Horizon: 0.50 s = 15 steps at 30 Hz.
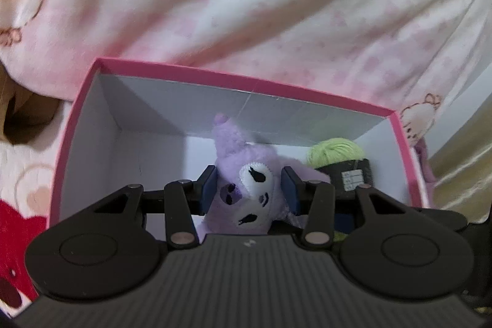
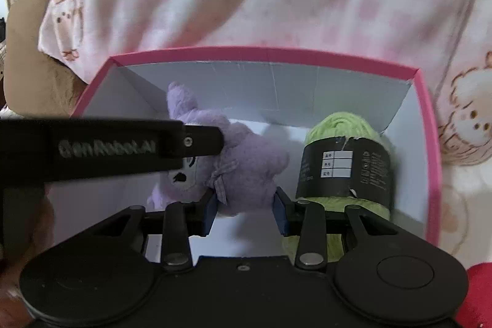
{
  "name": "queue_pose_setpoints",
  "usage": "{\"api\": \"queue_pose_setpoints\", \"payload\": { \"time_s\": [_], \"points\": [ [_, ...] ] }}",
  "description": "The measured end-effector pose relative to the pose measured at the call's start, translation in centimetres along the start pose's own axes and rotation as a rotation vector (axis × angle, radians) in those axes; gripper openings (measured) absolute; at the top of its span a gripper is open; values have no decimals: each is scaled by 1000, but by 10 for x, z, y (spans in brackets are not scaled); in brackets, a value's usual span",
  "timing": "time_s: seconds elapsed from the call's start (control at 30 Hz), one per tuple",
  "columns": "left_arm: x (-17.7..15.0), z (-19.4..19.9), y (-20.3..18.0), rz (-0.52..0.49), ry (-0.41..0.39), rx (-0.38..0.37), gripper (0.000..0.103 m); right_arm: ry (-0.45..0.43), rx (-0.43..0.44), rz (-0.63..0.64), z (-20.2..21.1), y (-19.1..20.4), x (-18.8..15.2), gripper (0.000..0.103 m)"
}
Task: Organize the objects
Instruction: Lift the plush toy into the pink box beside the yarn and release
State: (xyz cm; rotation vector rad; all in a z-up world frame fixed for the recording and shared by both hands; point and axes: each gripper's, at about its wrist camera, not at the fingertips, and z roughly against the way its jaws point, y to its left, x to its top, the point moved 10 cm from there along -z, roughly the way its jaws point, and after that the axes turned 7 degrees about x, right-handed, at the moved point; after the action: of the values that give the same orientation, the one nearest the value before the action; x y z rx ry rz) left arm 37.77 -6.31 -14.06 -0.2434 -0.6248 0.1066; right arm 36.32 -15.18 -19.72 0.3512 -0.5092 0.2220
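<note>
A purple plush toy (image 1: 246, 183) hangs inside a pink box (image 1: 215, 76) with white inner walls. My left gripper (image 1: 249, 189) is shut on the toy's head, a blue pad on each side of the face. In the right wrist view my right gripper (image 2: 246, 211) is shut on the plush toy's (image 2: 246, 171) body, just below its bow. The left gripper's black finger (image 2: 200, 140) comes in from the left onto the head. A green yarn ball (image 2: 341, 125) with a black label lies in the box's (image 2: 261, 53) right part, close beside the toy. The box floor under the toy is hidden.
A pink-and-white blanket (image 1: 276, 5) with cartoon prints rises behind the box and wraps around its sides. Something red (image 1: 12, 223) lies at the near left of the box, and a brown shape (image 2: 24, 51) lies beyond its left corner.
</note>
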Motion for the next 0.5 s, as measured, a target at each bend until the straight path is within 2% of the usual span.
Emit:
{"api": "queue_pose_setpoints", "payload": {
  "time_s": [0.2, 0.3, 0.43, 0.5],
  "points": [
    [9, -23, 3, 35, 29, 13, 43, 31, -20, -2, -17, -9, 13, 43],
    [15, -28, 4, 42, 27, 14, 44, 46, -62, 6, -23, -8, 18, 43],
    [17, -33, 11, 104, 38, 22, 55, 57, -115, 43, -30, -2, 21, 43],
    [15, -31, 13, 107, 49, 33, 61, 32, -122, 34, -26, 1, 22, 45]
  ]
}}
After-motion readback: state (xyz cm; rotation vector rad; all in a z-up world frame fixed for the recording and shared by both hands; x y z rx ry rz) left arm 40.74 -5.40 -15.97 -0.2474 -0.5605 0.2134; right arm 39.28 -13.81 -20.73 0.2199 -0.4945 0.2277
